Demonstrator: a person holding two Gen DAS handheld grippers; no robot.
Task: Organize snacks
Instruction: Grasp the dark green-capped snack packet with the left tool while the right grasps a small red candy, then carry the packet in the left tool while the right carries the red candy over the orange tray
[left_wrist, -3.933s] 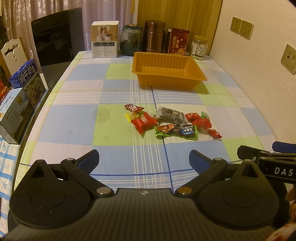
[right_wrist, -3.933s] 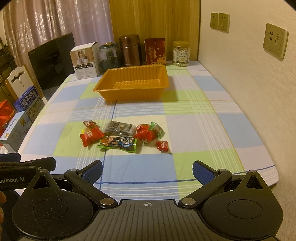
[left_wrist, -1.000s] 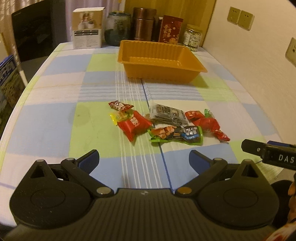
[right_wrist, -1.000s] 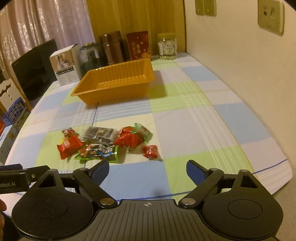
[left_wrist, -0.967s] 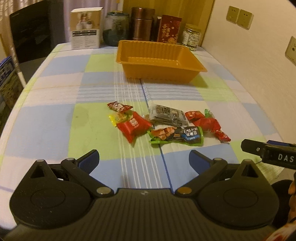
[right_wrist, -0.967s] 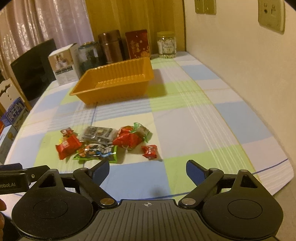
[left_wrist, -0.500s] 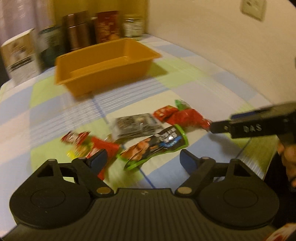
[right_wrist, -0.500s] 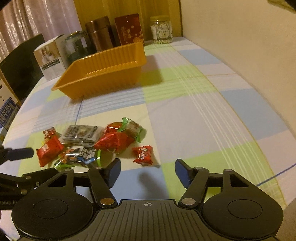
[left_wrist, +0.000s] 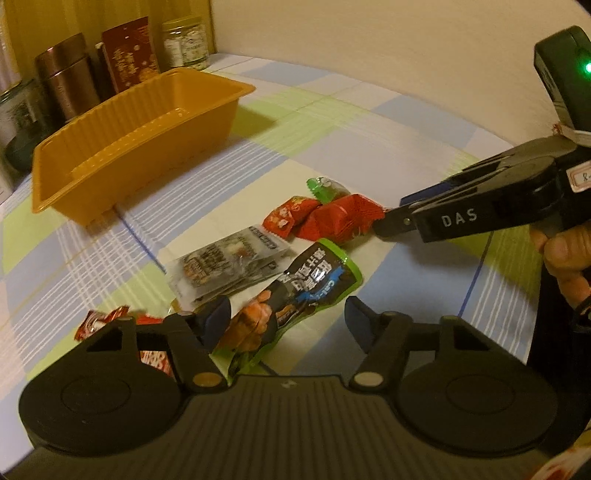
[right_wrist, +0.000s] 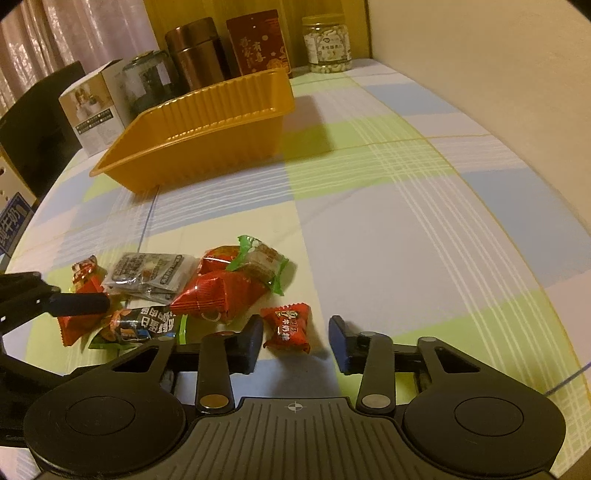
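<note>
The ribbed orange plastic tray (right_wrist: 207, 122) is seen holding nothing visible. The snack packets are grouped on the checked tablecloth (right_wrist: 424, 206) before it. The left gripper (left_wrist: 286, 319), spread, straddles the green-edged dark packet (left_wrist: 314, 284). The right gripper (right_wrist: 295, 339), spread, flanks the small red candy (right_wrist: 288, 326), apparently without contact; this candy is shown only in the right wrist view.

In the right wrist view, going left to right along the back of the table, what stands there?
White box → dark glass jar → copper canister → red packet → clear nut jar.
</note>
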